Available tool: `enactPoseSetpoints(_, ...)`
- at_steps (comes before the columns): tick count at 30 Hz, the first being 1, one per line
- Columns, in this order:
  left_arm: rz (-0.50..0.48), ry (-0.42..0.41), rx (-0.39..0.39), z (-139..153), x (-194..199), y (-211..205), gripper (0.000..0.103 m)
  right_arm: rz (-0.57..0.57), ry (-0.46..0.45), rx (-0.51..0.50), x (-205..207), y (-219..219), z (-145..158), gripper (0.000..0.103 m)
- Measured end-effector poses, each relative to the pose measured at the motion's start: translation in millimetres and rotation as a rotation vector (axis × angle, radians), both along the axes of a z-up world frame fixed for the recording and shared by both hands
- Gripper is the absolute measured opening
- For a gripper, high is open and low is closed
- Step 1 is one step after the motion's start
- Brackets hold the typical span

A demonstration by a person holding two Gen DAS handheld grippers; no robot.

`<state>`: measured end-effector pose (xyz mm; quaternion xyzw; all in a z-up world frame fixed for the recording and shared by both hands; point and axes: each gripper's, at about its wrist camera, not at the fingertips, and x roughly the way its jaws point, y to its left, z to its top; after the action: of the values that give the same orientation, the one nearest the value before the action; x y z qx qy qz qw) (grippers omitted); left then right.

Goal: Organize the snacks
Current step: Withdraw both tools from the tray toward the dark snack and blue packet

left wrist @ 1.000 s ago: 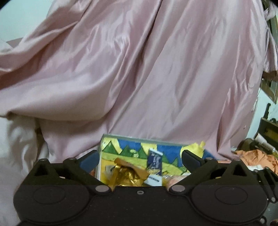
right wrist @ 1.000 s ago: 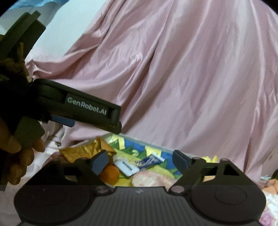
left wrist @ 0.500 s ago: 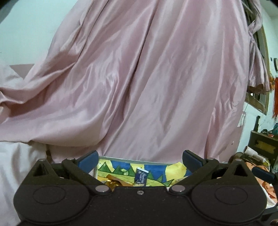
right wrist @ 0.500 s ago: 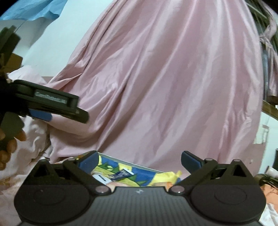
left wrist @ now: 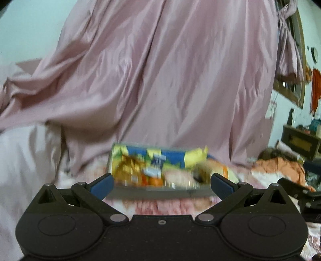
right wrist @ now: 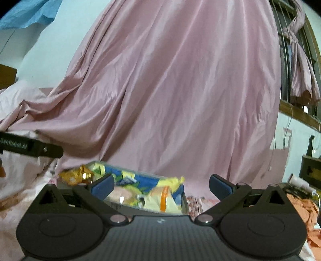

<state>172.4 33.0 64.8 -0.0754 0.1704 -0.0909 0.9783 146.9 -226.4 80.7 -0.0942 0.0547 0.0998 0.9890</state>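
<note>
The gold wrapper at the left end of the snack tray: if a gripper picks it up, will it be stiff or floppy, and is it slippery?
The gold wrapper looks crinkled and foil-like, so it would probably crumple rather than hold its shape. Its shiny surface suggests it may slip between pads. It seems light, and it hangs over the tray edge, so a push could tip it out.

Backdrop: a glossy pink satin curtain point(right wrist: 180, 90) hangs in deep folds across the far side.
Wall: pale mint-green plaster point(right wrist: 50, 40), far left.
Window: a wooden-framed, barred opening point(right wrist: 297, 96), far right.
Clutter: crumpled orange cloth point(left wrist: 280, 166), right; blue fabric point(right wrist: 26, 16), upper left.
</note>
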Motion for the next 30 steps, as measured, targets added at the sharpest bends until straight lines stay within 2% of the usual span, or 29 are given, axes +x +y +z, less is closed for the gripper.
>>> enactPoseSetpoints(9, -0.009, 0.17, -0.001, -29, -19, -2, 0.102, 0.004, 0.17, -0.044, -24, -14, -19, 0.103)
enactPoseSetpoints(18, -0.017, 0.299, 0.041, -47, -20, -8, 0.102, 0.003, 0.377, -0.016, -16, -15, -35, 0.103)
enactPoseSetpoints(30, -0.021, 0.447, 0.066, -75, -3, -14, 0.102, 0.003, 0.496, -0.107, -2, -1, -61, 0.103)
